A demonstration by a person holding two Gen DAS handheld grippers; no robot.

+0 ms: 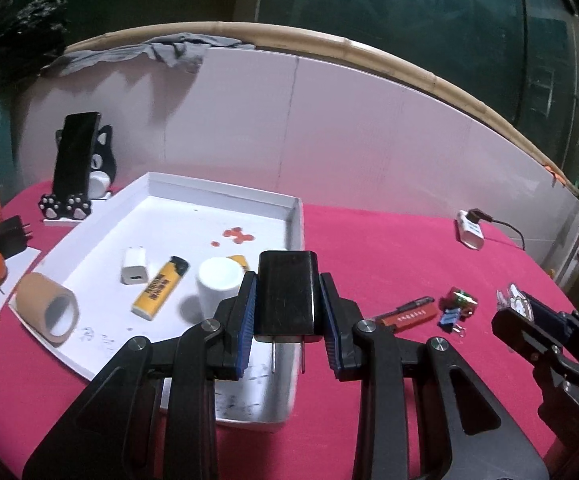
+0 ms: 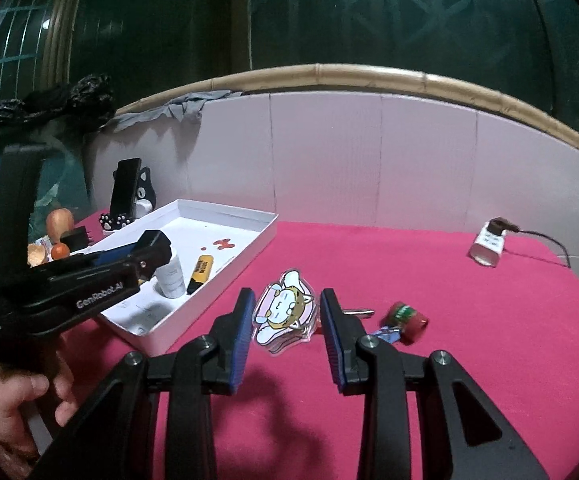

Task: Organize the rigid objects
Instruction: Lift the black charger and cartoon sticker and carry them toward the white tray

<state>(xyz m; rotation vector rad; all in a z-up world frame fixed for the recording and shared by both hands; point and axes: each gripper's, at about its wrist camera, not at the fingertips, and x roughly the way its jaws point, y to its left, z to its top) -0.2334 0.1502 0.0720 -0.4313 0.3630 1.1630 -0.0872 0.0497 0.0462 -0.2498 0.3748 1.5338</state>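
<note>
Tongs of the left gripper [image 1: 288,308] pinch a black charger [image 1: 287,294] upright, prongs pointing down, over the near right corner of the white tray [image 1: 225,194]; the drop lies straight beneath, making this the nearer hand. Beyond it in the tray stand a white cup [image 1: 218,286], a yellow lighter [image 1: 160,288] and a white adapter [image 1: 134,267]. To the right, the right gripper [image 2: 288,330] clamps a cartoon cat charm [image 2: 285,312] above the red tabletop [image 2: 449,320], the tray well off to its left, long side running away toward the far edge.
</note>
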